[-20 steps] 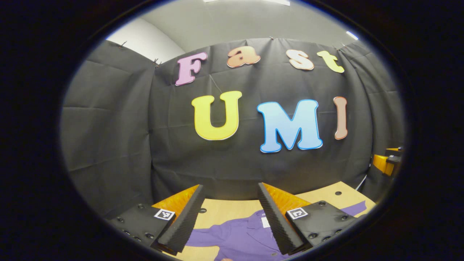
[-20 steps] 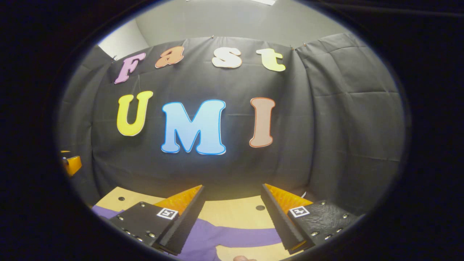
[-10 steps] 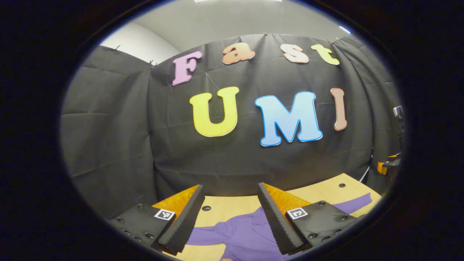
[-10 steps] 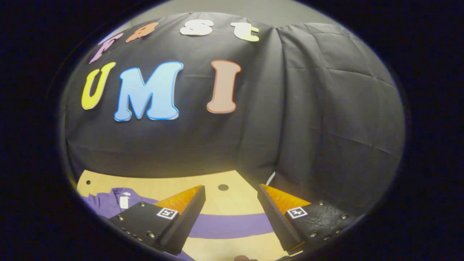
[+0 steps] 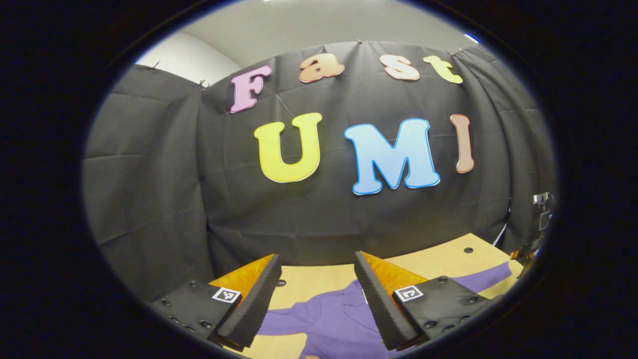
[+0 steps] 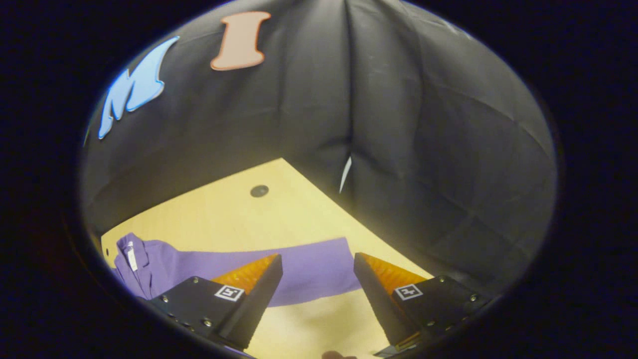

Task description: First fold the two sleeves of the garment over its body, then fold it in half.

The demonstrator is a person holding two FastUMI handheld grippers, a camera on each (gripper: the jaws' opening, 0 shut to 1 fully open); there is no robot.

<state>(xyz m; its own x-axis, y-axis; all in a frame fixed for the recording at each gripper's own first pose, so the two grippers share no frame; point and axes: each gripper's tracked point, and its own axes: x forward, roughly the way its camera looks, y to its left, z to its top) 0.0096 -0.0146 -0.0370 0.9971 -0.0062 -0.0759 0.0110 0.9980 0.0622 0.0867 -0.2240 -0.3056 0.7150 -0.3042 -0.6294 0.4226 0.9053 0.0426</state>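
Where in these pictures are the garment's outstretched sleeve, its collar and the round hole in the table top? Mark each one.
Outstretched sleeve (image 6: 309, 274): right gripper view, middle of the sleeve near its cuff end.
Collar (image 6: 130, 252): right gripper view, by the neck label.
Round hole (image 6: 259, 190): right gripper view, centre of the hole in the table top.

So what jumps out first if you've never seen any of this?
A purple shirt lies spread flat on a pale wooden table, one sleeve stretched straight out sideways. Over that sleeve hang the right tongs, open; the left tongs, open too, hang above the shirt's collar end. Behind stands a black cloth wall.
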